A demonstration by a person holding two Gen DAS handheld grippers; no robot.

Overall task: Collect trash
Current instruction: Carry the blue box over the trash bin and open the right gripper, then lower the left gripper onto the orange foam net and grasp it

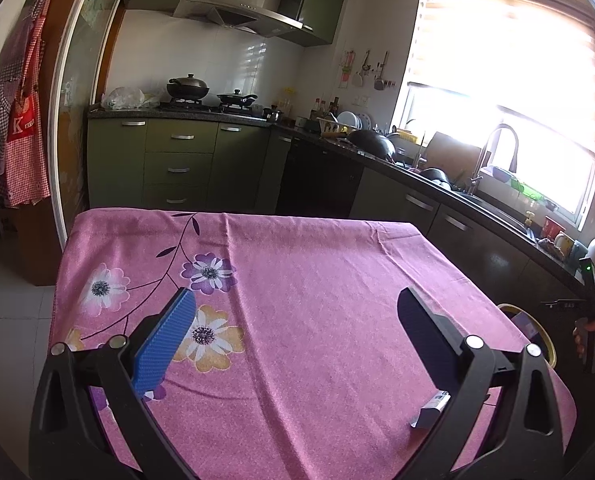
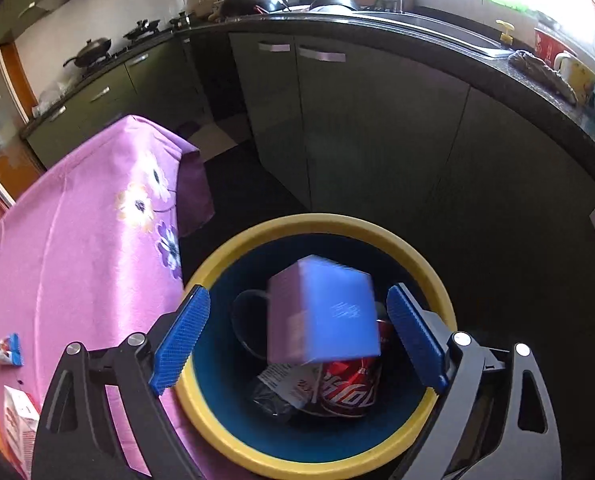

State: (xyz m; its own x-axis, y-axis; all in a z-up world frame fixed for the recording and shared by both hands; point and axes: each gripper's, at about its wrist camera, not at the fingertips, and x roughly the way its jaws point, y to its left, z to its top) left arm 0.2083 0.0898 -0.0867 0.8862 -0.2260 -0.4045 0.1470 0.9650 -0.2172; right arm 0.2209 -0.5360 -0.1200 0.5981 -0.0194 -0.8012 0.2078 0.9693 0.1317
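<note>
Over yellow-rimmed bin (image 2: 433,276), blurred blue box (image 2: 325,316) sits between spread right fingers (image 2: 181,336)

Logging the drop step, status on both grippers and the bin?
Right gripper open over yellow-rimmed bin; blue box blurred between its fingers, untouched. Left gripper open, empty, above pink tablecloth. Two small packets left on table. Nothing blocking.

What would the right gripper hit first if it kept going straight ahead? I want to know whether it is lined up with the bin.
The right gripper, open, points down into the yellow bin. First it would likely meet the blurred blue box between its fingers, apparently falling; below lies a red can.
</note>
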